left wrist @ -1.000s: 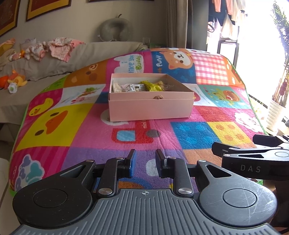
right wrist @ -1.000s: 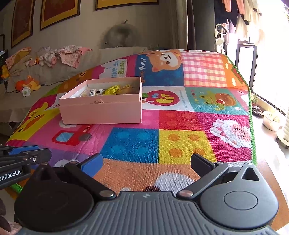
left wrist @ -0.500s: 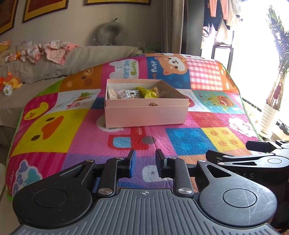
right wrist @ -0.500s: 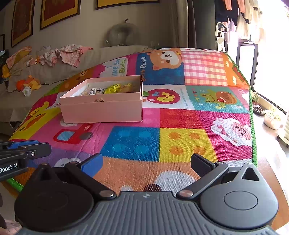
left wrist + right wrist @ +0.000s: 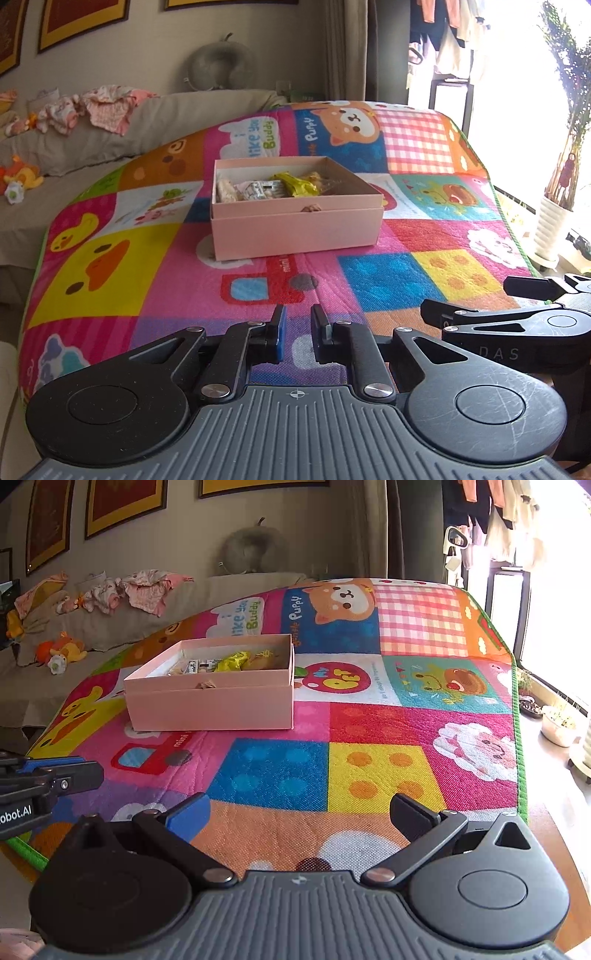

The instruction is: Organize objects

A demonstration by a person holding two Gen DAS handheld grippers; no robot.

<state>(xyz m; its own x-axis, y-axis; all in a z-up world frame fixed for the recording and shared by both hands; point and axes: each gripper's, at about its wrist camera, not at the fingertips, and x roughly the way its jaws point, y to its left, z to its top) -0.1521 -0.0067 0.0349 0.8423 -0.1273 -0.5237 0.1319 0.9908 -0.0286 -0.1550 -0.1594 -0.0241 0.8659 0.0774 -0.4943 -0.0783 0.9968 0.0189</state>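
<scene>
Left tool (image 5: 297,334): jaws drawn nearly together, a narrow slit between the pads, nothing in it; they have just been closing further. It hangs low over the near edge of the play mat (image 5: 384,280), pointing at the box.
Right tool (image 5: 297,818): jaws spread wide and empty, beside the left one, over the mat's near right squares.
Why so: both sit back and unloaded, likely waiting between steps, since no loose item lies in reach on the mat.
Pink box (image 5: 295,221): well ahead of the left tool, ahead and to the left of the right one; open-topped so items can drop in.
Contents: one yellow packet (image 5: 295,183), plus several pale wrapped snacks, too jumbled to count.
Count: two tools, one box, one mat.
Beyond: grey sofa (image 5: 110,627) with scattered clothes.
</scene>
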